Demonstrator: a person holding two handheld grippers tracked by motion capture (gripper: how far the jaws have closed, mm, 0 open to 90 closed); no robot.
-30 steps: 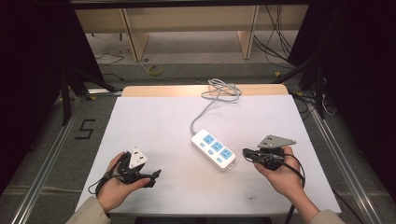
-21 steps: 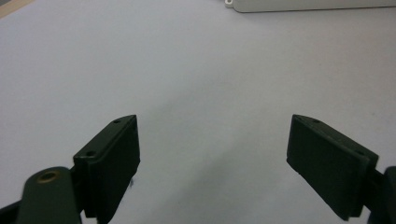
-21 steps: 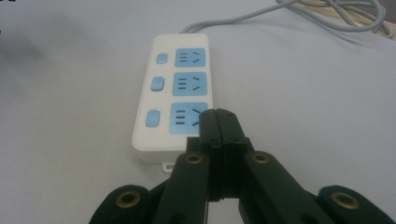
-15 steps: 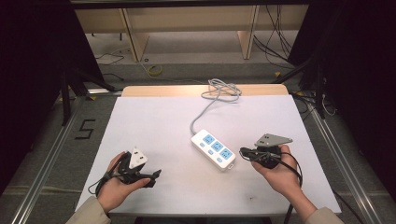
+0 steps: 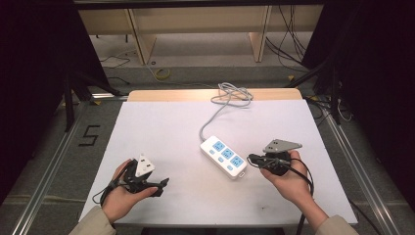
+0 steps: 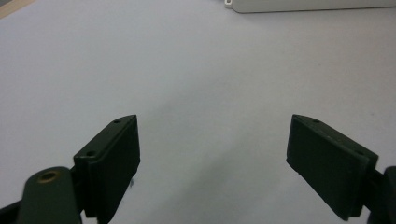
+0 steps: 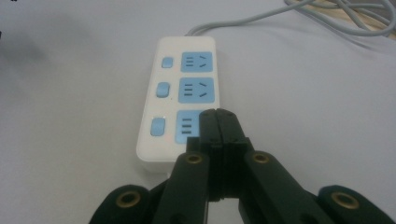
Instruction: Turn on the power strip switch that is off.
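Poised with jaws pressed together and empty over the near end of the white plastic three-socket power strip (image 7: 180,98) mid-table, right gripper (image 7: 218,114), its buttons seemingly not yet pressed; left gripper (image 6: 212,154), jaws spread wide, idle above bare white tabletop (image 5: 161,137).

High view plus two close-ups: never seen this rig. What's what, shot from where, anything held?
No robot here: a person holds a two-jaw hand gripper in each hand. The high view looks down on a white table from the person's side. The left gripper has its jaws wide open over bare table and holds nothing; its own camera looks along them. The right gripper is shut, empty, its tips over the near end of a white power strip with three blue sockets. The strip's grey cable coils at the table's far edge.
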